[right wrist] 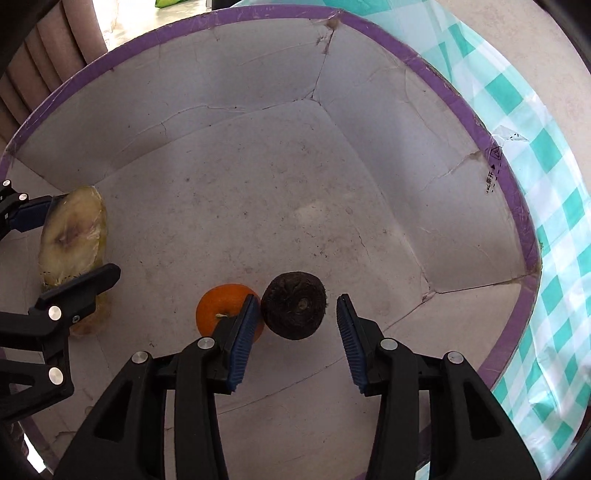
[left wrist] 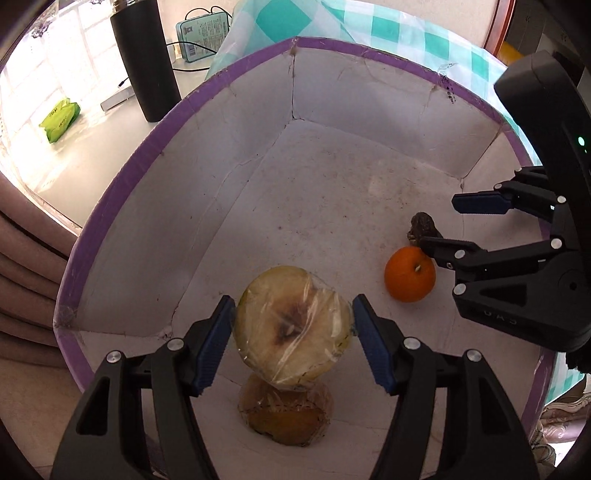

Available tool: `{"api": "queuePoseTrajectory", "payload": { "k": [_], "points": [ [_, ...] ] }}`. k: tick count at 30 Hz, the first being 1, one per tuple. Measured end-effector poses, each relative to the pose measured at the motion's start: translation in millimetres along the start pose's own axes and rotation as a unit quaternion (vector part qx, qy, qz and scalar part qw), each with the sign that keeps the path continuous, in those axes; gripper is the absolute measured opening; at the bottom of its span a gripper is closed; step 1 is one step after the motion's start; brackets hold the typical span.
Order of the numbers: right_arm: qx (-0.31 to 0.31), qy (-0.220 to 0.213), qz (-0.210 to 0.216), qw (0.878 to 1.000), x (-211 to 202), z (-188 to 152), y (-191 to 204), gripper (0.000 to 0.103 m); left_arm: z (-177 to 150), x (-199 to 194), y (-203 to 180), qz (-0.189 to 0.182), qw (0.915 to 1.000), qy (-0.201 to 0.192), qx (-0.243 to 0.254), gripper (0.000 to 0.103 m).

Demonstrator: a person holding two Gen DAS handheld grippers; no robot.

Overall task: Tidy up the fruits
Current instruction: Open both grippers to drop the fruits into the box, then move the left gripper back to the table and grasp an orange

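A white box with a purple rim (left wrist: 177, 107) holds the fruit. My left gripper (left wrist: 293, 341) holds a plastic-wrapped cut fruit half (left wrist: 291, 328), pale yellow with a brown centre, between its blue pads, above a second wrapped orange-brown fruit piece (left wrist: 286, 415) on the box floor. The half also shows in the right wrist view (right wrist: 72, 236). My right gripper (right wrist: 295, 332) is open around a dark brown round fruit (right wrist: 293, 304); neither pad visibly presses it. A small orange (right wrist: 218, 306) lies just left of its left finger, also in the left wrist view (left wrist: 408, 275).
The box (right wrist: 517, 206) stands on a teal-and-white checked cloth (right wrist: 554, 166). Beyond it in the left wrist view are a black bottle (left wrist: 144, 59), a teal packet (left wrist: 201, 33), a green packet (left wrist: 59, 120) and a brown sofa (left wrist: 26, 258).
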State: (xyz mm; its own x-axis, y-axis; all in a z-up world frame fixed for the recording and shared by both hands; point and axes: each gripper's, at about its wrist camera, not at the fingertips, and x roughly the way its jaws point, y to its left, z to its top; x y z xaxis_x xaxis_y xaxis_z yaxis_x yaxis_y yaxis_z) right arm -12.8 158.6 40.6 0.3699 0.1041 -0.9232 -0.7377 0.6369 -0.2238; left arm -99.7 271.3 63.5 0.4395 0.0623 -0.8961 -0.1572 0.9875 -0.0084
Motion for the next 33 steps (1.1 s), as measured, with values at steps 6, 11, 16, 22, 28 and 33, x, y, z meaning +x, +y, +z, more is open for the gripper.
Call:
{"api": "queuePoseTrajectory", "payload": {
  "k": [6,11,16,22,28,33],
  "points": [
    [-0.014,-0.058,0.011,0.998,-22.0,-10.0,3.2,0.077,-2.3,-7.6,-11.0,0.038,0.9993,0.003,0.004,0.082],
    [0.01,-0.208,-0.013,0.978,-77.3,-33.8,-12.5,0.081,-3.0,-62.5,-35.5,0.102,0.9894,-0.103,0.008,0.084],
    [0.117,-0.316,0.001,0.941,-110.0,-82.8,-84.5,0.087,-12.6,-139.9,-97.3,0.123,0.9416,-0.309,0.056,0.101],
    [0.264,-0.304,-0.018,0.915,-79.2,-159.4,-174.7,0.087,-16.3,-155.7,-196.7,-0.031,0.9142,-0.382,0.132,0.101],
    [0.371,-0.228,-0.07,0.897,-19.3,-225.7,-243.9,0.087,5.6,-70.8,-278.2,-0.156,0.9369,-0.278,0.144,0.101],
    [0.441,-0.19,-0.103,0.871,14.0,-268.0,-289.6,0.087,34.2,0.6,-305.3,-0.142,0.9567,-0.214,0.137,0.101]
  ]
}}
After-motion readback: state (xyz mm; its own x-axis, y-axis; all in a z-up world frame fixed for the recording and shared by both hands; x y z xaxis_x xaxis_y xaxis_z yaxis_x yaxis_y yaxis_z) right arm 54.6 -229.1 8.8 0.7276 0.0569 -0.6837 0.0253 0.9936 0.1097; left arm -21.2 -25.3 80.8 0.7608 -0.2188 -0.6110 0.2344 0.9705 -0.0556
